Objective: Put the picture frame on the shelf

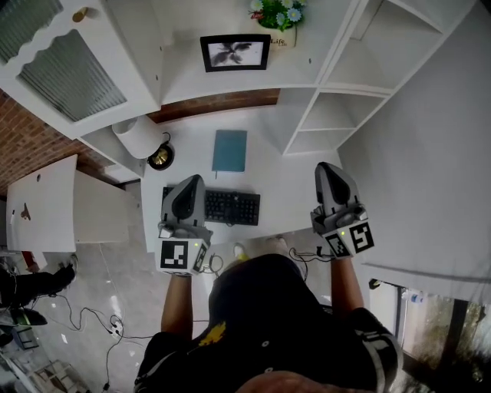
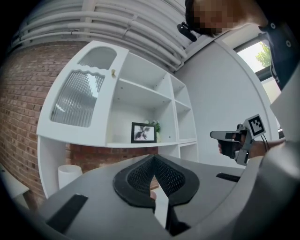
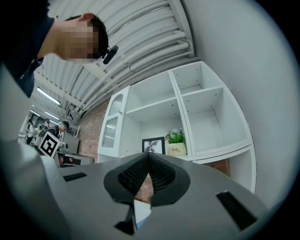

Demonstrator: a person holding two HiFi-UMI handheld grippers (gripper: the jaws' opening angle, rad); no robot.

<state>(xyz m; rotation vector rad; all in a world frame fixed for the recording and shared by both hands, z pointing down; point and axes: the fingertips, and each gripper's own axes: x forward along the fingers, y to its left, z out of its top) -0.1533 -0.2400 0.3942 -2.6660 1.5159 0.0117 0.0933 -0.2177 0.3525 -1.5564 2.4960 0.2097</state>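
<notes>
The black picture frame [image 1: 235, 52] stands upright on the white shelf [image 1: 230, 80], beside a small potted plant [image 1: 278, 17]. The left gripper view shows the frame [image 2: 143, 132] far ahead, as does the right gripper view, where the frame [image 3: 153, 145] is next to the plant [image 3: 176, 142]. My left gripper [image 1: 186, 196] hovers over the keyboard end of the desk, jaws shut and empty [image 2: 153, 159]. My right gripper [image 1: 331, 184] is held at the desk's right side, also shut on nothing [image 3: 148, 157]. Both are well short of the shelf.
On the white desk [image 1: 268, 165] lie a black keyboard [image 1: 230, 206], a teal notebook [image 1: 229, 150] and a small round clock [image 1: 160, 157]. A white cylinder [image 1: 138, 136] stands at the left. A cabinet door with ribbed glass [image 1: 69, 73] is upper left. Cables trail on the floor [image 1: 92, 322].
</notes>
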